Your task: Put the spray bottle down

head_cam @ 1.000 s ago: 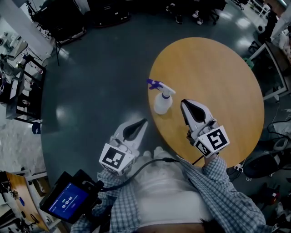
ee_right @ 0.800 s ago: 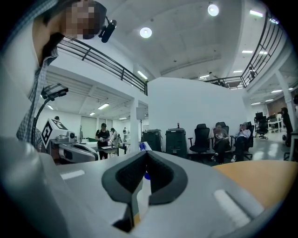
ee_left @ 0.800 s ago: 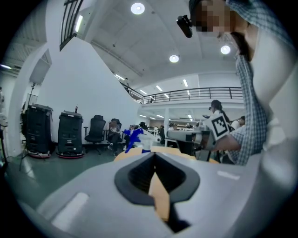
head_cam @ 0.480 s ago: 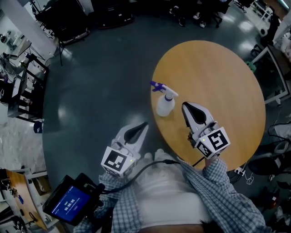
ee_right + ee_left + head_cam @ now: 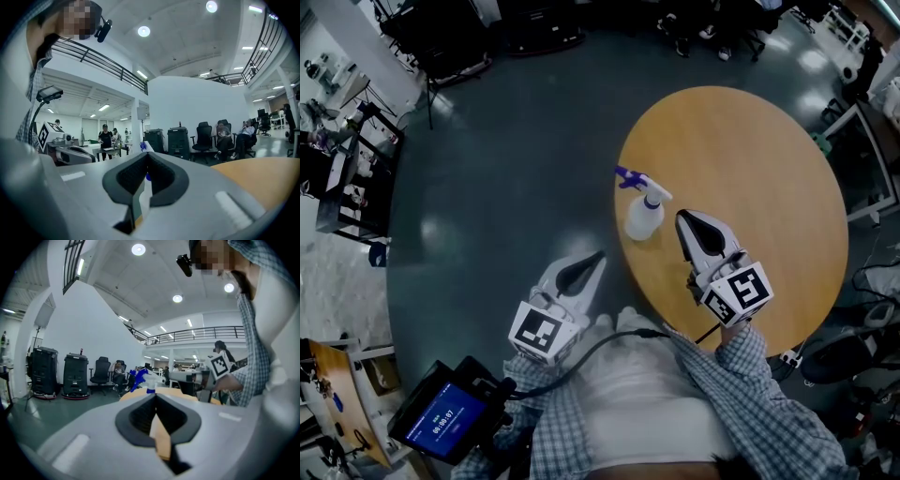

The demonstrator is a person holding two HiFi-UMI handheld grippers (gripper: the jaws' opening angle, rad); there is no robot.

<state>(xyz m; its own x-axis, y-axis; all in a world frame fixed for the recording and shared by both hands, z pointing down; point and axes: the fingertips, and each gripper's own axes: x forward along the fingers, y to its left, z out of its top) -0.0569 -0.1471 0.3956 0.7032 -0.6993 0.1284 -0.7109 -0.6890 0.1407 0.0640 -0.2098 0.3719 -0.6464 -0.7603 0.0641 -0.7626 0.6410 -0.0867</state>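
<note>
On the table, spray bottle seemingly upright; left tongs, right tongs closed.

Upper right and right of frame: open wood on round table, free passage. Centre of frame: spray bottle upright near table's left rim, only obstacle on top. Just right of it, not touching: right gripper. Lower left: left gripper over open grey floor, off table.

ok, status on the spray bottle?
Grippers: left gripper shut, right gripper shut, both empty. The spray bottle upright on table, untouched. Nothing in the way.
</note>
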